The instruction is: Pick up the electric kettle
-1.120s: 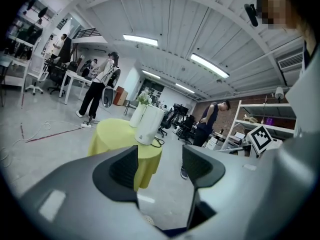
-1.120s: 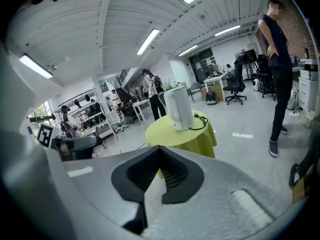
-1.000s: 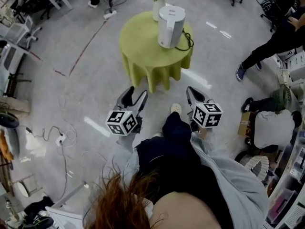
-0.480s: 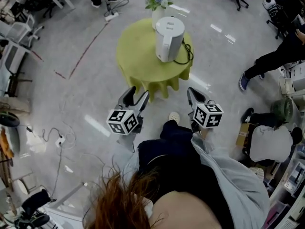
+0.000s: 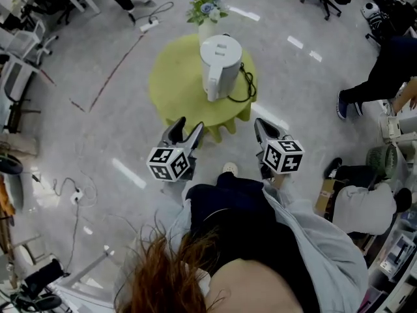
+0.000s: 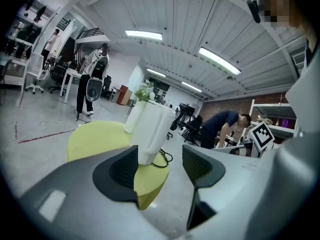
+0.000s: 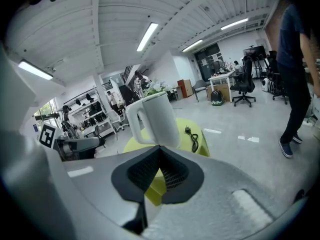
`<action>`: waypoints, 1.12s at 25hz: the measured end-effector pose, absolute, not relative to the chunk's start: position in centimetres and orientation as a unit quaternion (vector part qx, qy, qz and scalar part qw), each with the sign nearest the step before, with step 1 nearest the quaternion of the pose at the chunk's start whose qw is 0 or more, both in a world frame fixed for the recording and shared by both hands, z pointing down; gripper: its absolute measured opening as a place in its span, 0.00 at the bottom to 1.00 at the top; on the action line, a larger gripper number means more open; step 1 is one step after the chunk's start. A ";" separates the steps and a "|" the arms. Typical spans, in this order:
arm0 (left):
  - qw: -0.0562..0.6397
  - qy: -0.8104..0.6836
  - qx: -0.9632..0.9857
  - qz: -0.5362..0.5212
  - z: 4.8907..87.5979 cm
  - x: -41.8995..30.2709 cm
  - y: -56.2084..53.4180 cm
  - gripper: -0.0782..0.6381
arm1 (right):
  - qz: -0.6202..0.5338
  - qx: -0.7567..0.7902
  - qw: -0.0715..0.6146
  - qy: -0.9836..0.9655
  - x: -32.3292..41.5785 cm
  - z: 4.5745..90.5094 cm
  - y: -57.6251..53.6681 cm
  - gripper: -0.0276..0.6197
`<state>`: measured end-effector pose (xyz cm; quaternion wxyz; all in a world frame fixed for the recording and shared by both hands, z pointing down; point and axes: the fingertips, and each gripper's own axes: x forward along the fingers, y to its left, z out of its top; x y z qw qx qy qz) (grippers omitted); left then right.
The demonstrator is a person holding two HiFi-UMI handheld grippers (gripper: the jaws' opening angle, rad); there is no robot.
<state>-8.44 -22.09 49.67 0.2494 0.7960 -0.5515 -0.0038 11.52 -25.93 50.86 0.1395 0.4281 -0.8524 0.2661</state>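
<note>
The person has reddish-brown hair [image 5: 169, 272] and wears a pale grey-blue long-sleeved jacket [image 5: 319, 253], dark navy trousers [image 5: 228, 201] and a whitish shoe [image 5: 229, 168]. The left gripper [image 5: 186, 130] and right gripper [image 5: 260, 124] look alike. Each has a smooth grey moulded shell, a white cube [image 5: 170, 163] of black square markers at its near end, and black jaw pads [image 7: 145, 171] with a fine ribbed grid.

Glossy grey floor [image 5: 98, 142], ceiling strip lights [image 6: 143, 34]

Open-plan office-cum-lab: swivel chairs [image 7: 245, 88], desks [image 7: 222, 79], equipment shelves [image 7: 91, 115], ceiling strip lights [image 6: 143, 34] and cables [image 5: 78, 194] trailing across the floor [image 5: 98, 129].
</note>
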 end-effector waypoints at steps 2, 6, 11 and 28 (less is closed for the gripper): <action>0.246 -0.551 0.797 -0.006 49.6 -7.5 -23.1 0.49 | 0.265 0.430 0.136 -0.852 12.3 50.8 -26.8 0.05; 0.245 -0.544 0.802 -0.003 49.7 -5.2 -24.2 0.49 | 0.267 0.431 0.134 -0.851 13.4 51.2 -27.8 0.05; 0.254 -0.542 0.801 0.016 50.7 -3.9 -24.3 0.49 | 0.278 0.428 0.132 -0.850 13.6 51.8 -28.2 0.05; 0.227 -0.537 0.811 0.048 48.6 -3.1 -32.6 0.55 | 0.303 0.477 0.124 -0.816 15.7 50.4 -32.0 0.05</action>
